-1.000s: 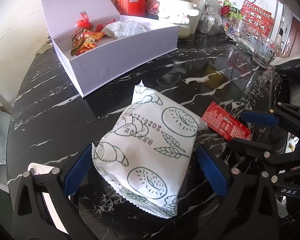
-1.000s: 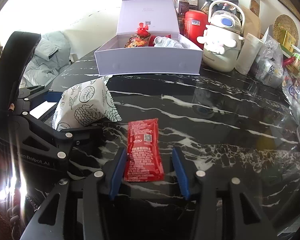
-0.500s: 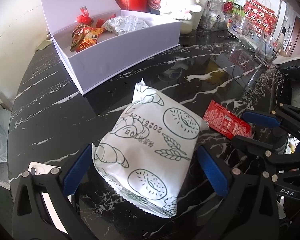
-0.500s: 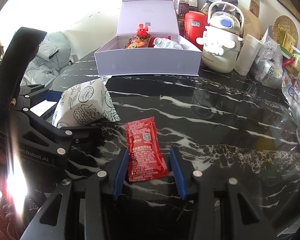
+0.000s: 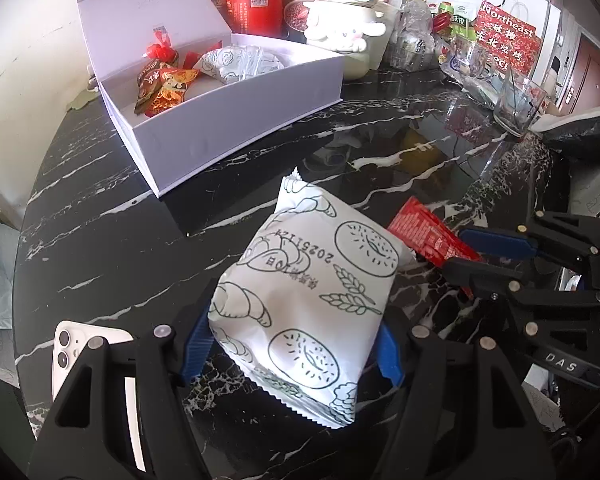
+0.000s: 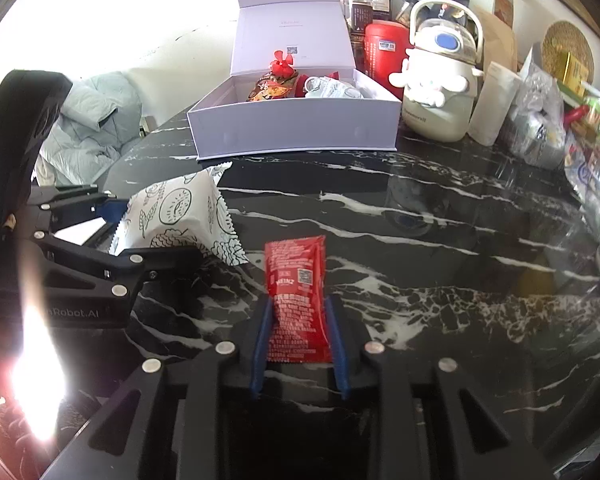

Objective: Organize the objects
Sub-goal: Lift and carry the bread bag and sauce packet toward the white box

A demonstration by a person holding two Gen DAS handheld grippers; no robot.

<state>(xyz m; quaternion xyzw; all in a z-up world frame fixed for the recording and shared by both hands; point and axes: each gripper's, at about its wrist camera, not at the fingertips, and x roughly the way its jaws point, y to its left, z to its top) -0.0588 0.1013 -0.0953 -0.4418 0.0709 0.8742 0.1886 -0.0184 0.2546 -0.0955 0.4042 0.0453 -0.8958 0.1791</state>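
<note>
Left gripper [image 5: 294,342] jaws closing, blue pads touching both sides of white pastry packet [image 5: 312,300] on black marble table [image 5: 100,240]. Right gripper [image 6: 300,344] clamped narrow on red Heinz ketchup sachet [image 6: 298,300], just beside the packet. Behind, open white gift box [image 6: 296,128], lid upright, holds red-gold candy wrappers [image 5: 162,88] and a clear-wrapped pastry [image 5: 240,64]. Bare tabletop between packets and box; white phone [image 5: 76,352] near the table's front edge; cluttered jars beyond.

I read "HEINZ" on the red sachet [image 6: 296,280], "2025" and more upside down on the white bread packet [image 5: 306,280], "Northeast" on a red sign [image 5: 506,36] at the table's far edge, and "DAS" on the right tool [image 5: 456,250].
</note>
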